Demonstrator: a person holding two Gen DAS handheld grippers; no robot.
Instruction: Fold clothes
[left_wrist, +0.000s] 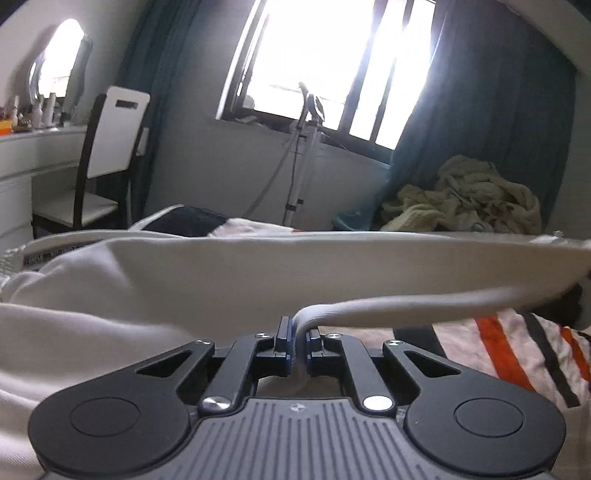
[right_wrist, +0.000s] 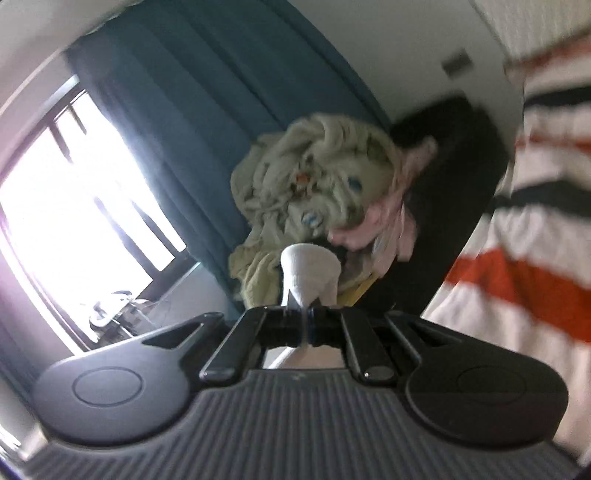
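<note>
The left gripper is closed, its blue-padded jaws pinching the thick hemmed edge of a white cotton garment; the hem arcs out of the jaws to the right, and the rest of the cloth spreads ahead as a broad raised panel, with loose folds lying to the lower left. The right gripper is likewise closed on a bunched corner of white cloth, judged to be the same garment, which flares up from the jaws in a short cone. Beneath and beside both tools lies a bedcover striped in white, orange and black; the right wrist view is tilted and blurred, so the height of that gripper above the bedcover cannot be told. Judgement: the garment is held by two points and is being spread or carried over for a fold. Risks: the right grip holds only a small tuft, and tension between the two tools could pull it free; slack in the raised panel could drop into an uneven crease; the loose folds at the lower left could drag under the fold. Farther off, a heap of cream knitted fabric rests near the teal curtain. A white chair with a dark frame stands at a white dressing table below the bright window.
</note>
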